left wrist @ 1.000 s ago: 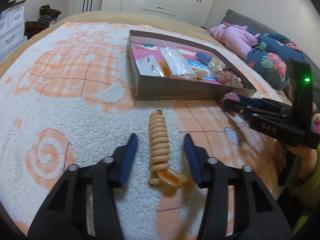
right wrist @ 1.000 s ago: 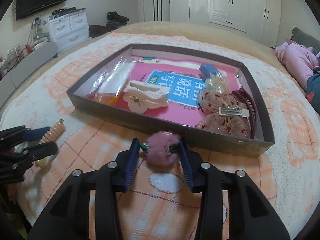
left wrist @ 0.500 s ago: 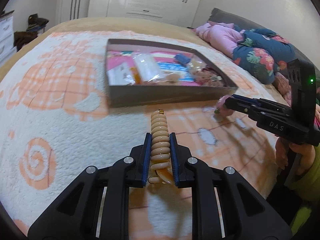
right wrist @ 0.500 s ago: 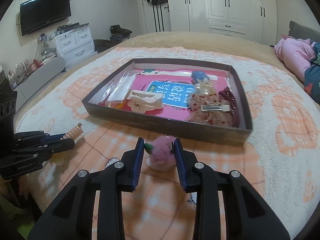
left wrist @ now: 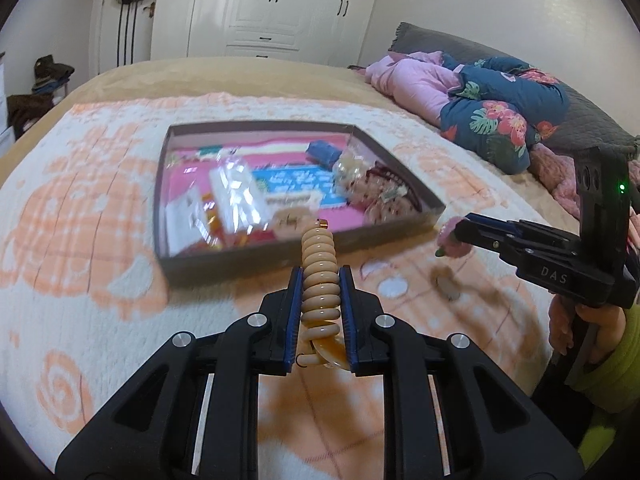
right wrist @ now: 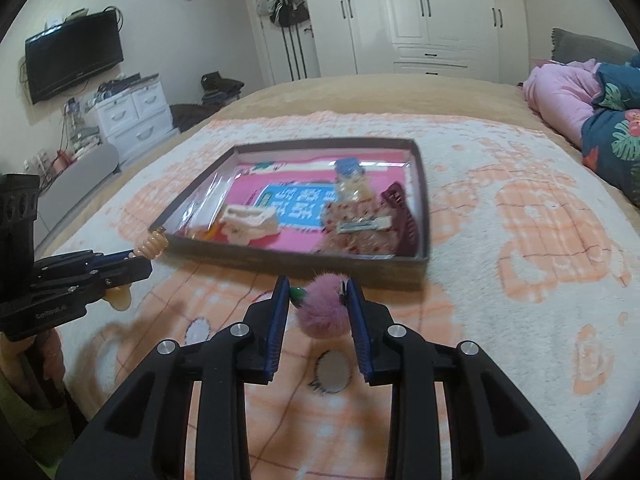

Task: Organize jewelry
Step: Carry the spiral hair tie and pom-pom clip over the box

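My left gripper (left wrist: 319,278) is shut on a beige spiral hair tie (left wrist: 320,276) with an amber charm, lifted off the blanket in front of the dark shallow box (left wrist: 248,258). My right gripper (right wrist: 318,288) is shut on a pink fluffy pom-pom hair clip (right wrist: 322,308) with a green tip, held above the blanket just before the box (right wrist: 304,262). Each gripper shows in the other's view: the right gripper (left wrist: 456,234) with the pom-pom (left wrist: 450,242) at right, the left gripper (right wrist: 134,258) with the spiral tie (right wrist: 152,244) at left.
The box holds a cream claw clip (right wrist: 248,222), plastic bags (left wrist: 236,196), a blue item (left wrist: 324,152), a dotted bow clip (right wrist: 356,228) and a maroon comb (right wrist: 404,216). Folded pink and floral bedding (left wrist: 480,100) lies at the right. White wardrobes stand behind the bed.
Both grippers closed on their items, the left on the spiral tie, the right on the pom-pom clip, and lifted them off the blanket toward the box.
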